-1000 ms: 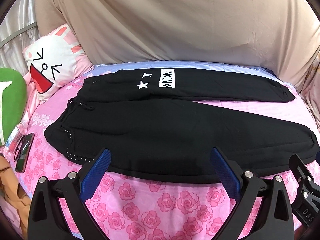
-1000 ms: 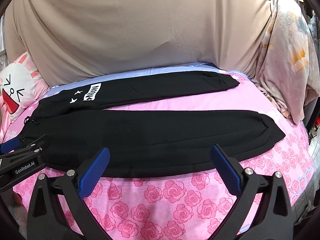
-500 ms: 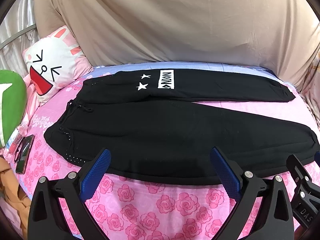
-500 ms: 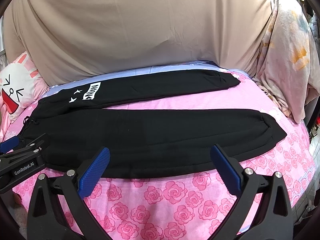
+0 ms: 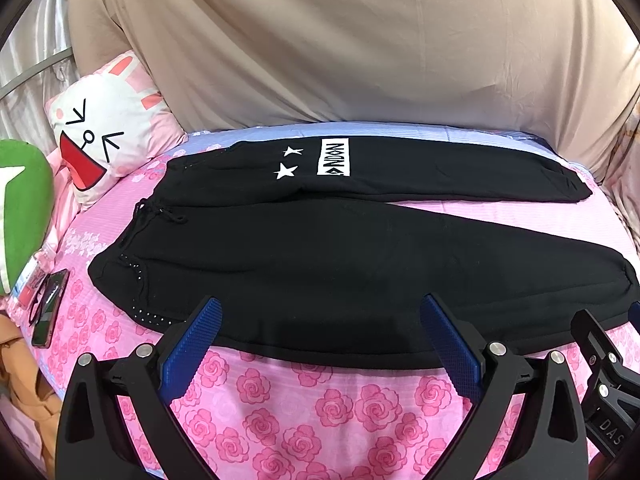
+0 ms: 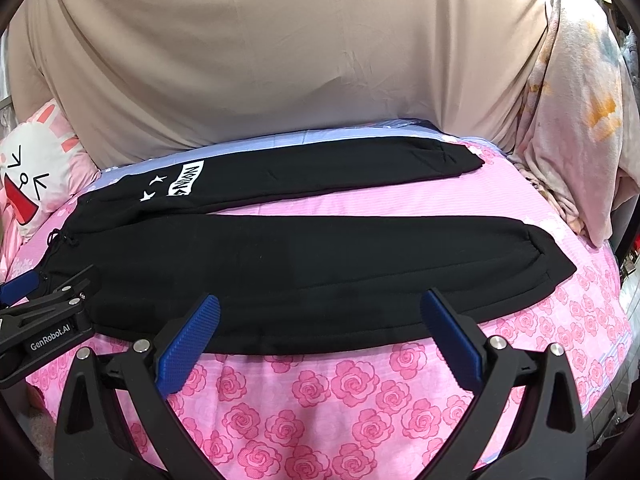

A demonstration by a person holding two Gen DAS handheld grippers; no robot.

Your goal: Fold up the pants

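Black pants (image 5: 340,256) lie flat on the pink rose bedsheet (image 5: 280,400), waistband at the left, both legs spread apart toward the right. The far leg carries white stars and a white label. They also show in the right wrist view (image 6: 320,264). My left gripper (image 5: 318,316) is open and empty, its blue fingers over the near edge of the near leg by the waist. My right gripper (image 6: 320,312) is open and empty over the same near edge, further toward the cuff.
A bunny cushion (image 5: 108,128) and a green cushion (image 5: 20,216) sit at the left, with a phone (image 5: 50,304) on the sheet. A beige cloth (image 5: 340,40) hangs behind the bed. A flowered blanket (image 6: 572,120) is piled at the right.
Both grippers have drifted slightly; the pants sit a little lower and nearer in the views. Nothing was gripped and the pants have not moved.
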